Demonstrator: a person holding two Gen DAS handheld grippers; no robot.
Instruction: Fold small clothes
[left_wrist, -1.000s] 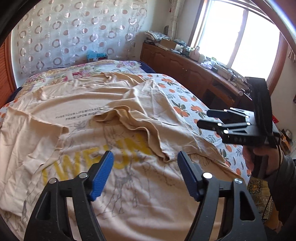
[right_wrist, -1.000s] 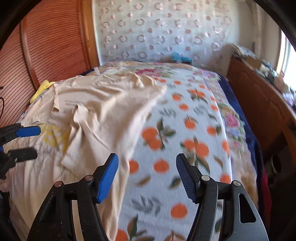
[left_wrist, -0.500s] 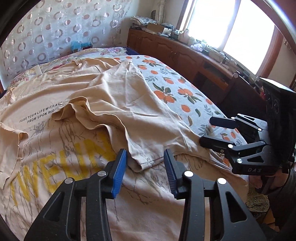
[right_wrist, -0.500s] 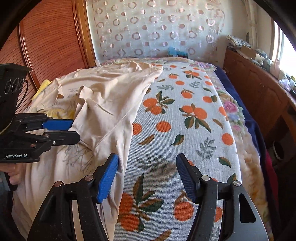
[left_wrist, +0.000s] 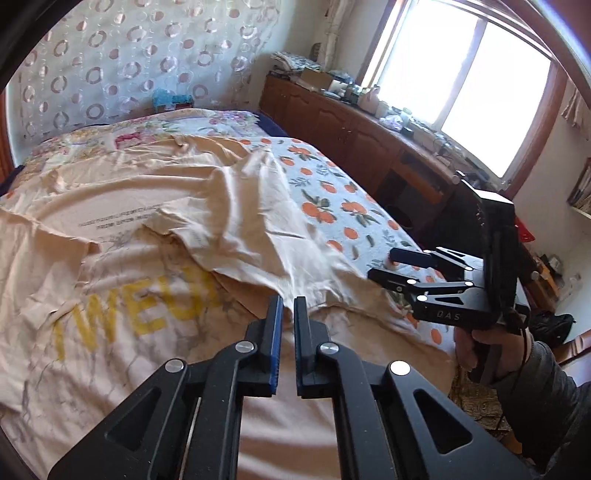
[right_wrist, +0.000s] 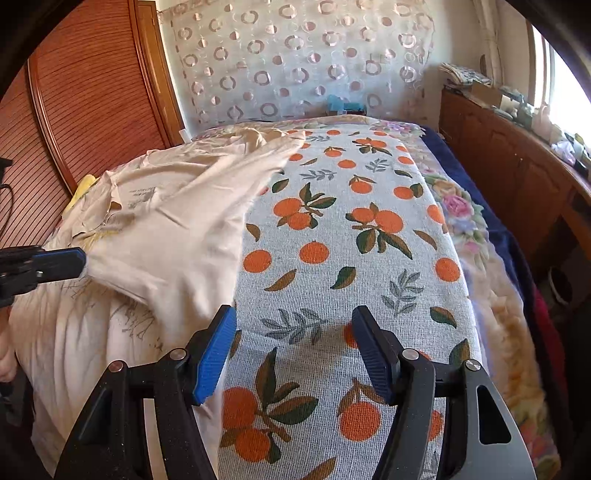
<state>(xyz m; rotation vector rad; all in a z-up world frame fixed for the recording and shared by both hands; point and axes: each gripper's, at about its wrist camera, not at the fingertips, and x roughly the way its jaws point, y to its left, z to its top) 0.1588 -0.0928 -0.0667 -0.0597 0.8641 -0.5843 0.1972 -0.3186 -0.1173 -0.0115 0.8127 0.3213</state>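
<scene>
Small blurred clutter (left_wrist: 373, 98) atop the far cabinet (left_wrist: 332, 122)

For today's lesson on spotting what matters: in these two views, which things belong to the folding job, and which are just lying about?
Part of the job:
- beige T-shirt
- left gripper, shut on the shirt's edge
- right gripper, open, above the bedspread

Just lying about:
- wooden cabinet with clutter on top
- blue thing by the curtain
- window
</scene>
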